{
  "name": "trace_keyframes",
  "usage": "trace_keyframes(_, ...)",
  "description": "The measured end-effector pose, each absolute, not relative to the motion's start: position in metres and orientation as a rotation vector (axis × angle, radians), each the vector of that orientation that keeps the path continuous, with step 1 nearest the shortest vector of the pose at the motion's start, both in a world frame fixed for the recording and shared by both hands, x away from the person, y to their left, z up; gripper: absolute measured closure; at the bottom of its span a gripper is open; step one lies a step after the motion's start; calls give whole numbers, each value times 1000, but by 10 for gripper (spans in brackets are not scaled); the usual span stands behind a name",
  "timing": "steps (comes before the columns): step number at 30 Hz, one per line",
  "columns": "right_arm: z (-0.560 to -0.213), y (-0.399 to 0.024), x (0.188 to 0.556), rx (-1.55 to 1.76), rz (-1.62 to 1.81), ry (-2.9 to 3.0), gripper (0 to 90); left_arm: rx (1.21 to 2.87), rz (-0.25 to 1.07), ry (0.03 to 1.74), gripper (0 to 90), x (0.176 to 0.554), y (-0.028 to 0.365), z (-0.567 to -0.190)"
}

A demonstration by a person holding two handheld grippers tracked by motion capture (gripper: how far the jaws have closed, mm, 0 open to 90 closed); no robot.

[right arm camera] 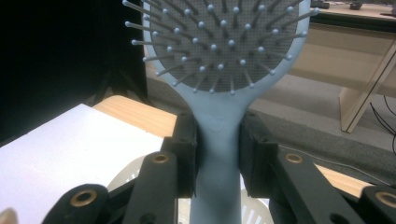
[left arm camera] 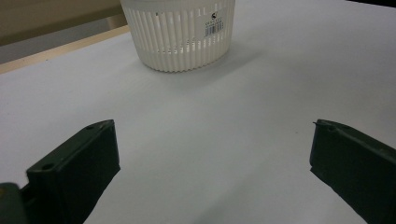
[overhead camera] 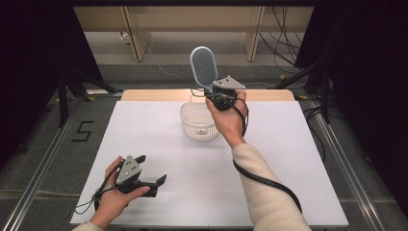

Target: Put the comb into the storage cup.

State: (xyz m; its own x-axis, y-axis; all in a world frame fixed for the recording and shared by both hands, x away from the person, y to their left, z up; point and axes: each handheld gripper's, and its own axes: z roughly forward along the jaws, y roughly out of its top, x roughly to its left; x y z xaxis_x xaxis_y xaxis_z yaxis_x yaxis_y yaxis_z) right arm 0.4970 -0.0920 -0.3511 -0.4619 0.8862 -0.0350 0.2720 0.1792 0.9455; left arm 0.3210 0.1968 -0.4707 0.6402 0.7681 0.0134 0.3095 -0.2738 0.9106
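The right claw (right arm camera: 217,154) is clamped on the handle of a pale blue hairbrush (right arm camera: 219,65), its two black jaws pressing the neck from either side, the paddle head standing upright with bristles facing the claw's camera. In the high view the brush (overhead camera: 204,67) is held in the air just above the far rim of a white slatted basket (overhead camera: 198,126) (a barcode sticker on its wall) on the white bench (overhead camera: 288,159). Near the front edge, the left claw (overhead camera: 150,169) rests wide open, holding nothing.
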Motion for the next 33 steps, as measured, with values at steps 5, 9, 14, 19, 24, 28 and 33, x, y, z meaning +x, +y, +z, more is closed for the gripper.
trace_keyframes(5,-351,-91,499,1087,1289,1848,706,1854,569,858,7,321,197,-471)
trace_keyframes(9,-350,-89,500,1083,1291,1848,706,1855,569,858,7,321,197,-471)
trace_keyframes(14,-350,-87,501,1086,1291,1850,707,1854,569,858,7,321,197,-471)
trace_keyframes(19,-351,-86,502,1086,1292,1849,706,1854,569,858,7,321,197,-471)
trace_keyframes(24,-352,-86,503,1089,1292,1848,707,1855,569,857,7,321,197,-471)
trace_keyframes(28,-352,-86,504,1090,1291,1850,706,1854,568,856,7,321,197,-471)
trace_keyframes(33,-353,-84,505,1094,1295,1847,706,1854,569,858,7,321,197,-471)
